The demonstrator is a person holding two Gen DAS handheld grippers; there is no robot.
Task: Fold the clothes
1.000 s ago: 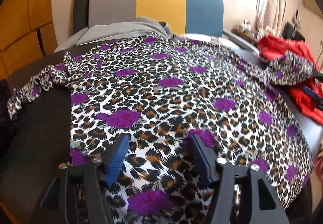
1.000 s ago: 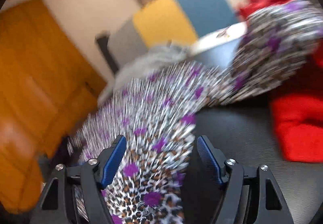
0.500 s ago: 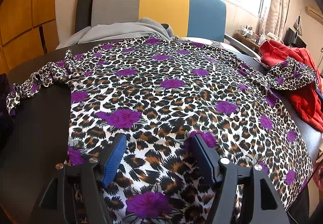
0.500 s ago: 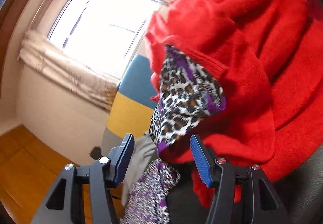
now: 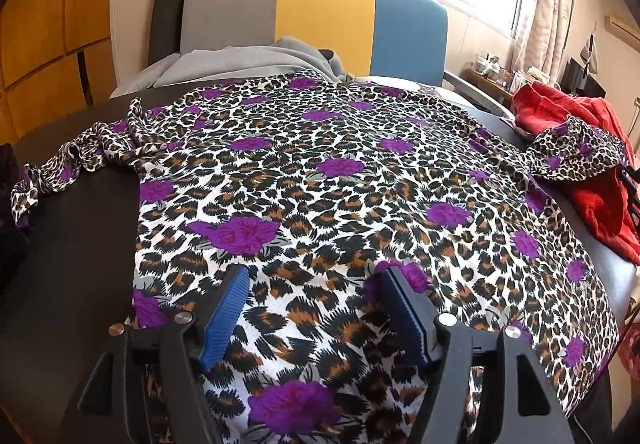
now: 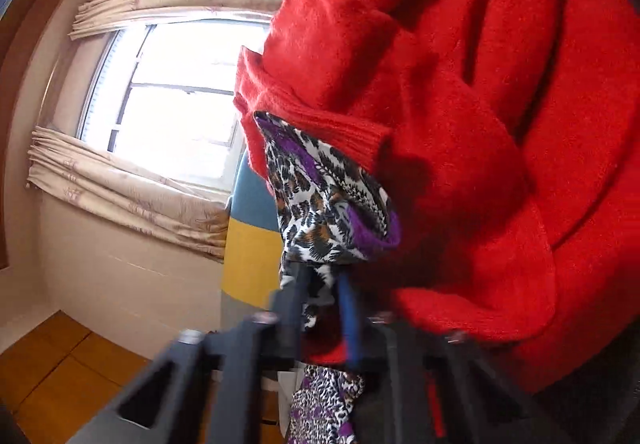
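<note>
A leopard-print shirt with purple flowers [image 5: 320, 180] lies spread flat on a dark table [image 5: 72, 252]. Its left sleeve [image 5: 80, 160] is bunched at the table's left edge. Its right sleeve end [image 5: 576, 152] lies on a red sweater [image 5: 600, 188]. My left gripper [image 5: 314, 284] is open and empty, just above the shirt's near hem. In the right wrist view my right gripper [image 6: 324, 296] has closed on the leopard sleeve cuff [image 6: 328, 204], which rests against the red sweater [image 6: 460, 124].
A grey, yellow and blue chair back [image 5: 312, 20] stands behind the table with a grey garment [image 5: 240, 60] draped on the seat. A window with curtains [image 6: 176, 96] is behind. Wooden cabinet panels [image 5: 52, 32] are at the left.
My right gripper swung from over the shirt to the sleeve on the red sweater and closed its fingers on the cuff. My left gripper stayed open, nearly still.
</note>
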